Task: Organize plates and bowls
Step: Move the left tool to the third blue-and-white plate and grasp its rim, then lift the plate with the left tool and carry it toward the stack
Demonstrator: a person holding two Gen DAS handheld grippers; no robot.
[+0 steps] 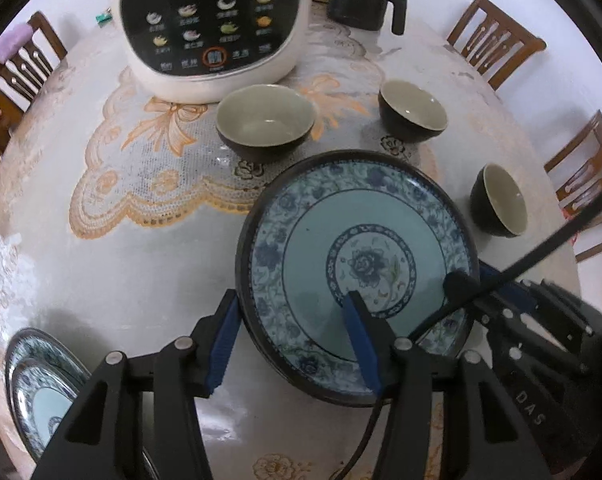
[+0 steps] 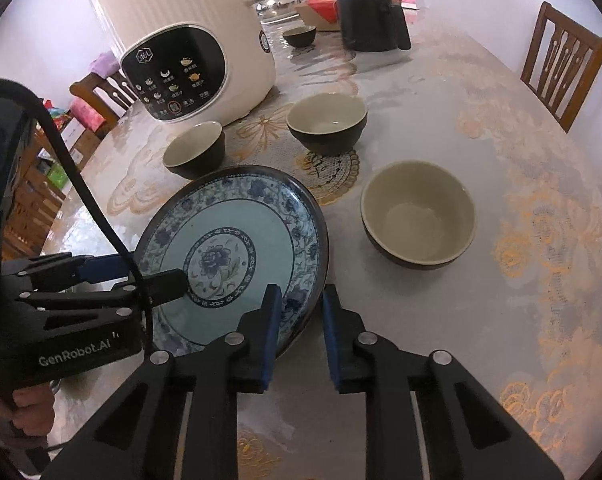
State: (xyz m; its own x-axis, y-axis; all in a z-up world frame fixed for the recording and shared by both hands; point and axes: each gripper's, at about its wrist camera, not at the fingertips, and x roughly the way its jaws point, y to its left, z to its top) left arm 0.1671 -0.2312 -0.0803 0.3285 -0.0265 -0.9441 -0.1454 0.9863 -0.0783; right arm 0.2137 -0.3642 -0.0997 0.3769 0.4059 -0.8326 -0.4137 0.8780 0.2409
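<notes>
Blue-patterned plate (image 2: 237, 256) between both grippers' fingers — rim straddled, grip unclear — three bowls and cooker (image 2: 189, 48) close behind

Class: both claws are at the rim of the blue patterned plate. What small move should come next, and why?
Probably lift the plate a little off the table. The right claw straddles its near rim, the left claw its opposite rim, three bowls stand close, and more plates wait at the table's edge.
</notes>
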